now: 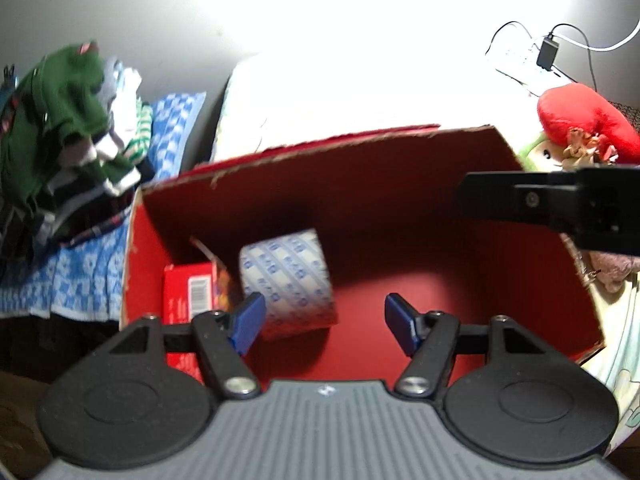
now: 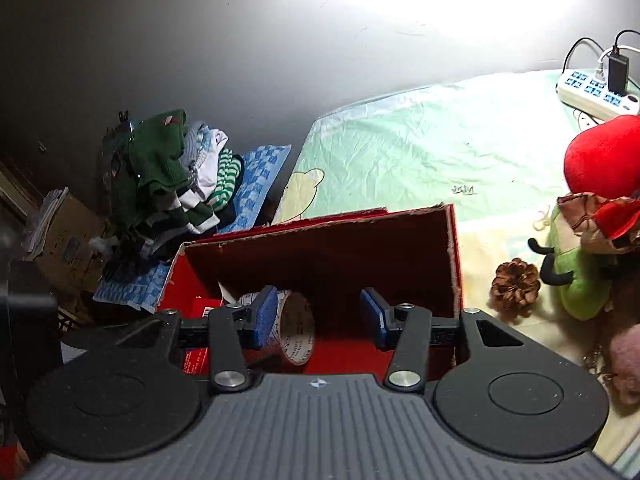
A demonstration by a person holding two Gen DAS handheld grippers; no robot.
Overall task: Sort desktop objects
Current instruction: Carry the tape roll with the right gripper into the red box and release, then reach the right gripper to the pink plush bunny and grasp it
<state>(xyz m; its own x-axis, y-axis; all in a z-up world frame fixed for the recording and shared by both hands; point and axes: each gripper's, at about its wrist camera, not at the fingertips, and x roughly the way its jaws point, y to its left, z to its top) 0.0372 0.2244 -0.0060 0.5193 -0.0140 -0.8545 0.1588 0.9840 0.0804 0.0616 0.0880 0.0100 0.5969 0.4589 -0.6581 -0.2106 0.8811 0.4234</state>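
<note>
Left tongs [image 1: 325,322] part-open, nothing between the blue pads, over the open red cardboard box [image 1: 400,208]. Right tongs [image 2: 318,316] likewise part-open and empty, above the same box's near edge. Inside, toward the box's left end: a roll of white tape printed with blue marks [image 1: 288,280], lying on its side, just beside a small red carton with a barcode [image 1: 188,292] in the near left corner. Box sits on a pale green bedsheet [image 2: 420,152]. Brown pinecone [image 2: 515,285] near the box's right side; red-and-green plush toy [image 2: 588,232] beyond it.
</note>
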